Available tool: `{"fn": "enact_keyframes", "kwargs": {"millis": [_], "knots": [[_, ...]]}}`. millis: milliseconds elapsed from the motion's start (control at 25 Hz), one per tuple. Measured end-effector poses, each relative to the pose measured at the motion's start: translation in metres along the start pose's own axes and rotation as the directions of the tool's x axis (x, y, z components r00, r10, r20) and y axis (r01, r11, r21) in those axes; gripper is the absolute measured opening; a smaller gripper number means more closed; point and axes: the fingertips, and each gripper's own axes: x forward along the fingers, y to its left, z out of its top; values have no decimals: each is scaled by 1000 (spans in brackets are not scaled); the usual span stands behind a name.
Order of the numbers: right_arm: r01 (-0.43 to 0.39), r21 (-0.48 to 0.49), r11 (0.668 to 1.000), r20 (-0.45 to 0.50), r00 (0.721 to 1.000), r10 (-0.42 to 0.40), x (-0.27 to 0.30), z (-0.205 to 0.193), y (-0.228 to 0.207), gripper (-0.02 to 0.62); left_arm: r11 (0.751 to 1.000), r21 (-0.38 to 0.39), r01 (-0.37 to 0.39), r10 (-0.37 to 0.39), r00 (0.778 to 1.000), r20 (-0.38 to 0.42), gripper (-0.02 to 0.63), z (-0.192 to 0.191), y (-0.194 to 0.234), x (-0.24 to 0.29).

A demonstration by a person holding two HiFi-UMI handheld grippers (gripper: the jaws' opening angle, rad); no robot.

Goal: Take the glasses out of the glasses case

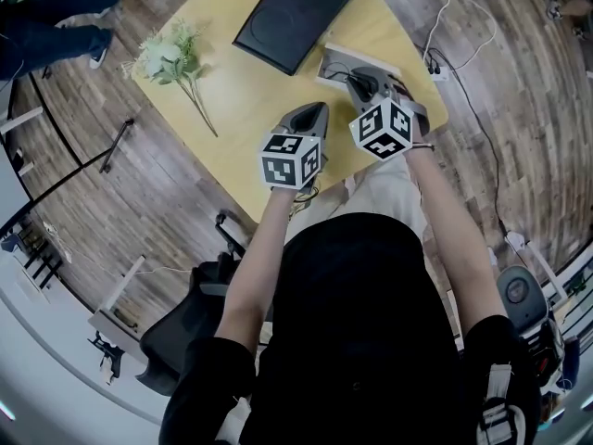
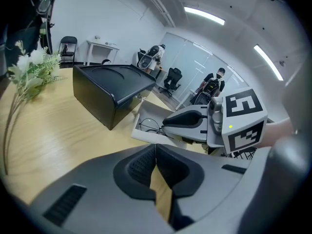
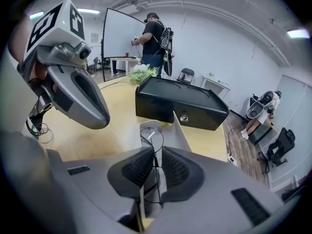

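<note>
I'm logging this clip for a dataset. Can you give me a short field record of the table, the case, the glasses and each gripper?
surface: yellow table
other objects: black box; artificial flowers
glasses case: white, open, beside the black box
glasses: thin wire frame, lying in the open case
right gripper: over the case, jaws a narrow gap apart, frame between them, pads not visibly pressing
left gripper: above bare table, jaws together, empty
task state: glasses not yet out
</note>
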Motion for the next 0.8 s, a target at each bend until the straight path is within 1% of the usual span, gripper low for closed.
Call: {"fn": "enact_keyframes", "kwargs": {"millis": [320, 600, 800], "knots": [[-14, -4, 1000, -32, 999, 14, 11, -4, 2, 57, 1000, -12, -20, 20, 1000, 7, 23, -2, 12, -7], [-24, 13, 1000, -59, 998, 25, 15, -8, 1, 37, 999, -16, -31, 31, 999, 14, 23, -3, 15, -14], [-28, -9, 1000, -66, 997, 27, 15, -8, 3, 28, 999, -24, -37, 38, 999, 20, 23, -6, 16, -18]]}}
